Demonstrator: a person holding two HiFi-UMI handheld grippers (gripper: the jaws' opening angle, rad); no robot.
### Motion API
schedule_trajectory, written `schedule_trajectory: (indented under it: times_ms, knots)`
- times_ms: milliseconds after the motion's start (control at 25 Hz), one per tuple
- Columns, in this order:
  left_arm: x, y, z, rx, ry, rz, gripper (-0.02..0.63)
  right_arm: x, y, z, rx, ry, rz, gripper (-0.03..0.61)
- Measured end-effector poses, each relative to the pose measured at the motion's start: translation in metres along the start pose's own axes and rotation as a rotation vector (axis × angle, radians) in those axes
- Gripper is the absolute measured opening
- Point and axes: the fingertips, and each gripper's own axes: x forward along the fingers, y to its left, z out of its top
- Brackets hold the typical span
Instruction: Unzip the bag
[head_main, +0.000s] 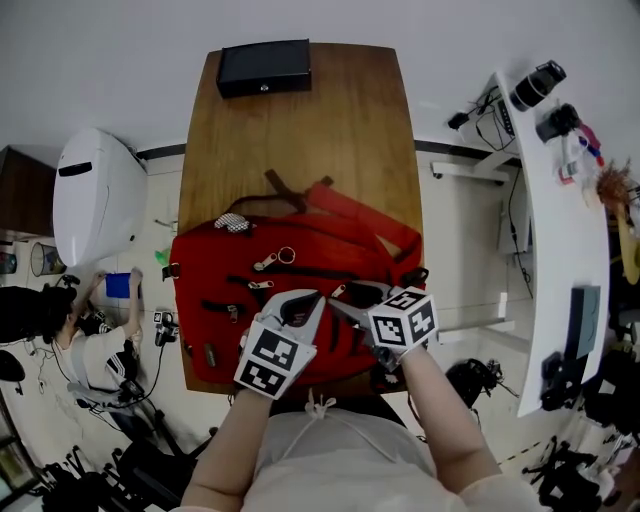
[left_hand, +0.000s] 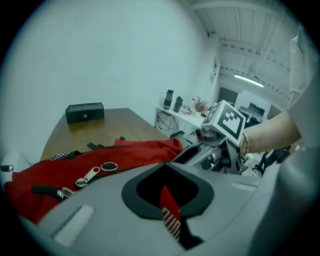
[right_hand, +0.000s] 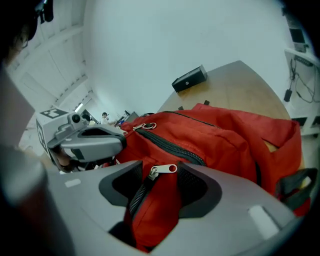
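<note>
Red bag (head_main: 300, 245), right gripper (right_hand: 161, 182) spread, zipper pull (right_hand: 164, 169) seemingly untouched between jaws

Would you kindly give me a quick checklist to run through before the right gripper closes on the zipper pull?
1. Jaws of the right gripper apart: ok.
2. The zipper pull lies between those jaws, pads not pressing on it: ok.
3. The left gripper is shut on the red tab of the bag, anchoring it: ok.
4. The bag rests on the table: ok.
5. The zipper track is free of snagged fabric: cannot tell.
</note>
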Motion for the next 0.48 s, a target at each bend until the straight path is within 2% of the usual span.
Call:
schedule_trajectory:
  times_ms: [80,160,240,480]
  knots:
    - [0.0,0.0,0.0,-0.009,0.003,-0.013,0.006,-0.001,0.0,0.005,0.031,-0.017,0.007,0.2]
    - [-0.001,-0.001,0.0,-0.016,0.003,-0.025,0.006,-0.005,-0.003,0.008,0.022,-0.031,-0.021,0.14]
    - [0.0,-0.001,0.0,-0.018,0.004,-0.034,0.006,-0.011,-0.005,0.013,0.007,-0.046,-0.033,0.05]
    - [0.002,-0.003,-0.003,-0.002,0.042,-0.058,0.006,-0.019,0.01,0.014,-0.091,-0.016,0.006,0.015]
